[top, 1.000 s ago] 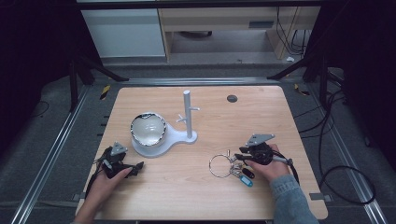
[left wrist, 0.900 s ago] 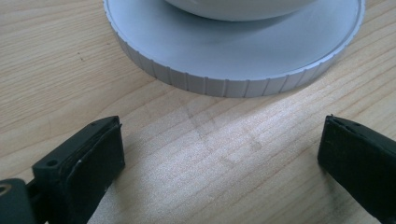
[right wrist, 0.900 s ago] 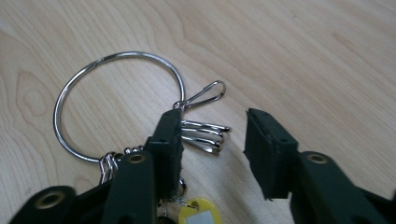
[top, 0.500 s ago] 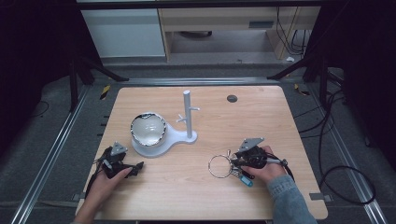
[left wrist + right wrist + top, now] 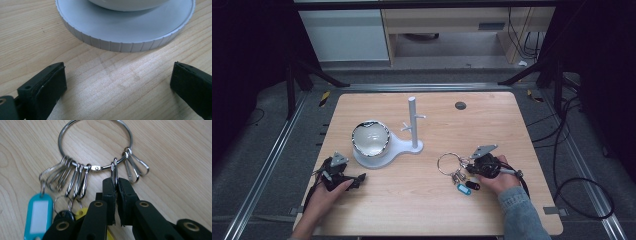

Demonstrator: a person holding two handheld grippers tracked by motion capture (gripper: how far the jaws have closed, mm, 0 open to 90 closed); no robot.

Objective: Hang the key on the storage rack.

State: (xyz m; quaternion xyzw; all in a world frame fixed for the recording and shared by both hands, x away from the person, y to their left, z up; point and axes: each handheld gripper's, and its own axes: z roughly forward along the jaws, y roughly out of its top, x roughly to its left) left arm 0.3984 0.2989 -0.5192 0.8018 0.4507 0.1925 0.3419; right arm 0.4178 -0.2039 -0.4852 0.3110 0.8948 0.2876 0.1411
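Note:
A large metal key ring [image 5: 96, 145] with several snap clips and coloured tags lies on the wooden table [image 5: 512, 135]; in the high view the ring [image 5: 448, 163] is right of centre. My right gripper [image 5: 116, 184] is shut on one clip of that ring, and the blue tag [image 5: 38, 216] lies to its left. From above, the right gripper [image 5: 470, 167] sits just right of the ring. My left gripper [image 5: 360, 178] rests open at the front left, its jaws wide apart in the left gripper view [image 5: 117, 85], facing the grey round base [image 5: 125, 27].
A white stand with an upright peg post [image 5: 413, 122] and a bowl [image 5: 370, 138] on its round base occupies the table's middle left. A dark round hole [image 5: 460, 105] marks the far right. The table's front edge lies close behind both hands.
My right gripper has moved left onto the key ring and shut on a clip. The left gripper has stayed in place.

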